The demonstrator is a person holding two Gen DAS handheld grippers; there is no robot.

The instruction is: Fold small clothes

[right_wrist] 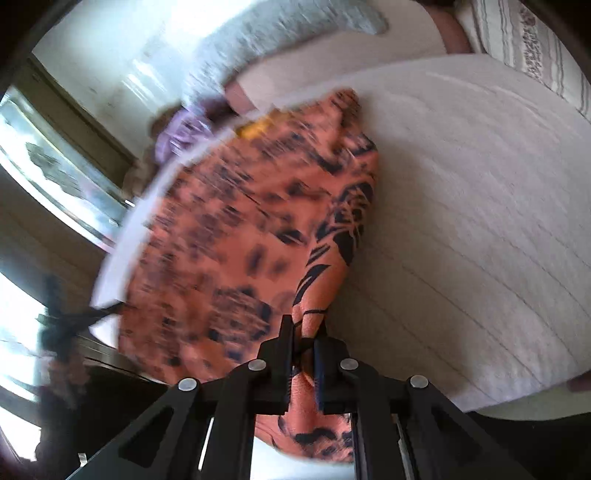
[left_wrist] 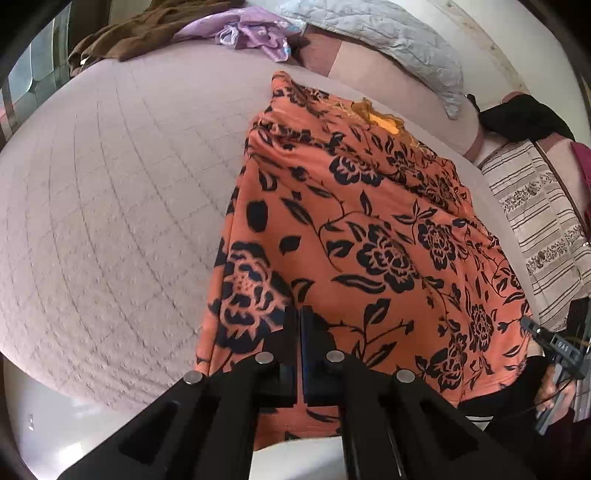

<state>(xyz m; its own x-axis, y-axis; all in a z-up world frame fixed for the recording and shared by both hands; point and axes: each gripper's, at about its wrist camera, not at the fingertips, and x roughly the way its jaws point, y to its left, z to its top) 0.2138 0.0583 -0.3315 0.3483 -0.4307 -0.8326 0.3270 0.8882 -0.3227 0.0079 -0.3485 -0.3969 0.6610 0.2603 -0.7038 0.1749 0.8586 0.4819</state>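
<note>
I had both tools angled down over the orange black-flowered garment [left_wrist: 369, 229]: left tool [left_wrist: 298, 325] pinched its near hem, right tool [right_wrist: 303, 343] clamped its bunched edge.

Quilted bedspread [left_wrist: 110, 206], pale mauve, stitched in a grid of squares, covering the bed. Far edge, left: brown garment [left_wrist: 147, 33], crumpled; touching it on the right, a lilac garment [left_wrist: 251, 33], bunched. Far edge, right: pink pillow [left_wrist: 399, 96], with a grey quilted blanket [left_wrist: 388, 37] draped over its top. Right of the pillow: black cloth [left_wrist: 524, 114], and below it a striped cushion [left_wrist: 535, 221], white with dark bands and floral strips. Right wrist view, heavily blurred: window [right_wrist: 55, 162] with a dark frame at left; the striped cushion [right_wrist: 528, 44] at upper right.
</note>
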